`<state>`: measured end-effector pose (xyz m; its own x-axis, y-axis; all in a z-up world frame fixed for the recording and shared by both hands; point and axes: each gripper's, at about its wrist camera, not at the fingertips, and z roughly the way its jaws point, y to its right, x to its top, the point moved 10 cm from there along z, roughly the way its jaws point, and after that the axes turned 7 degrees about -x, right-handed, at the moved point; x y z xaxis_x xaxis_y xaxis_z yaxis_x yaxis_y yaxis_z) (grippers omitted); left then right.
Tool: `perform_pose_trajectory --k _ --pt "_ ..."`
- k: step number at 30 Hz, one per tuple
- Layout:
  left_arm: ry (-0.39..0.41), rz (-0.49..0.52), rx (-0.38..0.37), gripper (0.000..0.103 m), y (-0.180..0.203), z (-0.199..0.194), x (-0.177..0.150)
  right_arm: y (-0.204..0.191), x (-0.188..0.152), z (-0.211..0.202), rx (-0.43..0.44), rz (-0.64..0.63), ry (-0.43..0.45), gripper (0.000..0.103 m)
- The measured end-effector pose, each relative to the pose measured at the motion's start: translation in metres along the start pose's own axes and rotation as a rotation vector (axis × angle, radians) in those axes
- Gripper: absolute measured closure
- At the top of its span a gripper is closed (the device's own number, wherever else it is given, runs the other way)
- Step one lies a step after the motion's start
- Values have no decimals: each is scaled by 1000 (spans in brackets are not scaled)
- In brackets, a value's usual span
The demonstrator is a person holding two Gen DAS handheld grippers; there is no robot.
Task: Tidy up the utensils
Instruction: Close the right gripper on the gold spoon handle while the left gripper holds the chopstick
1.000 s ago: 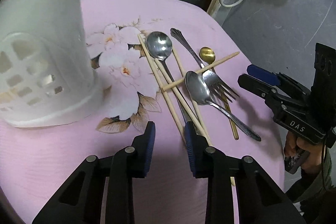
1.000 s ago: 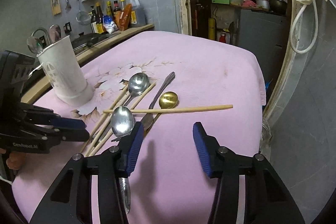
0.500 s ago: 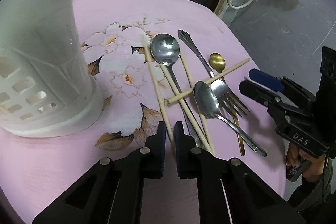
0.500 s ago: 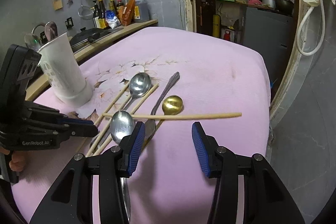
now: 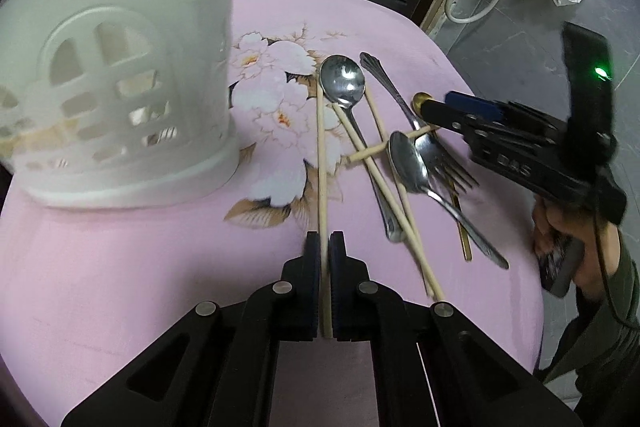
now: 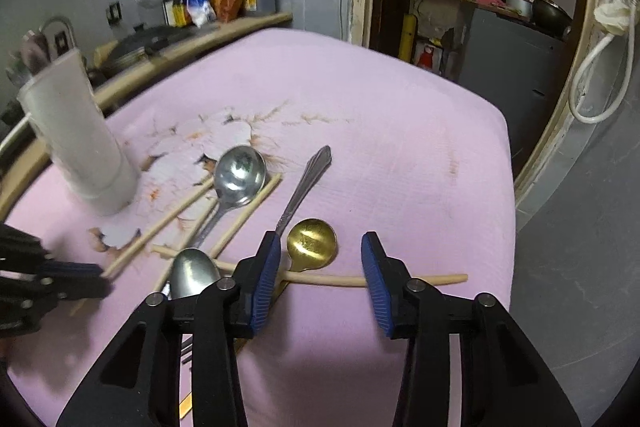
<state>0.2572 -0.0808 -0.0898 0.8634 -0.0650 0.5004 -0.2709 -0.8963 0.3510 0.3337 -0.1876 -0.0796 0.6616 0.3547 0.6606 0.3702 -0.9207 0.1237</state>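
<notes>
The left gripper [image 5: 324,247] is clamped on the near end of a pale wooden chopstick [image 5: 320,155], which runs from the pads toward twelve o'clock, its far tip beside the bowl of the large steel spoon [image 5: 343,83]. At ten o'clock from it stands the white slotted plastic utensil holder [image 5: 120,75] on the pink flowered tablecloth [image 5: 160,287]; whether it holds anything cannot be told.

The right gripper [image 6: 318,265] is half open and closing, straddling a crosswise wooden chopstick [image 6: 420,280] that lies on the cloth between its pads, not yet pinched. Just past it at twelve o'clock sits the small gold spoon [image 6: 313,239], with a patterned steel handle [image 6: 306,187] at eleven and a second steel spoon [image 6: 195,273] at nine.

Judging by this, the sorting has barely begun: every utensil in view is still on the cloth, and only one chopstick is gripped.

A second ago the left jaws stood apart around that chopstick's end; they have since shut on it. The right gripper has slid in over the crosswise chopstick and narrowed.
</notes>
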Motion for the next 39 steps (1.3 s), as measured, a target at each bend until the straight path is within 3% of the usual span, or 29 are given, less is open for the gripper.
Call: perform_pose_trajectory --k 8,15,27,39 --pt "-3 -1 -11 101 2 -16 -19 -1 -4 8 -4 -10 -45 65" --pt "-51 50 -3 100 9 -19 -26 1 -6 9 9 6 -62 65" --pt "-106 83 15 99 10 21 15 -4 -7 11 13 -6 -70 62" --pt "-83 62 -3 100 11 45 36 -8 -8 14 4 -15 -102 58"
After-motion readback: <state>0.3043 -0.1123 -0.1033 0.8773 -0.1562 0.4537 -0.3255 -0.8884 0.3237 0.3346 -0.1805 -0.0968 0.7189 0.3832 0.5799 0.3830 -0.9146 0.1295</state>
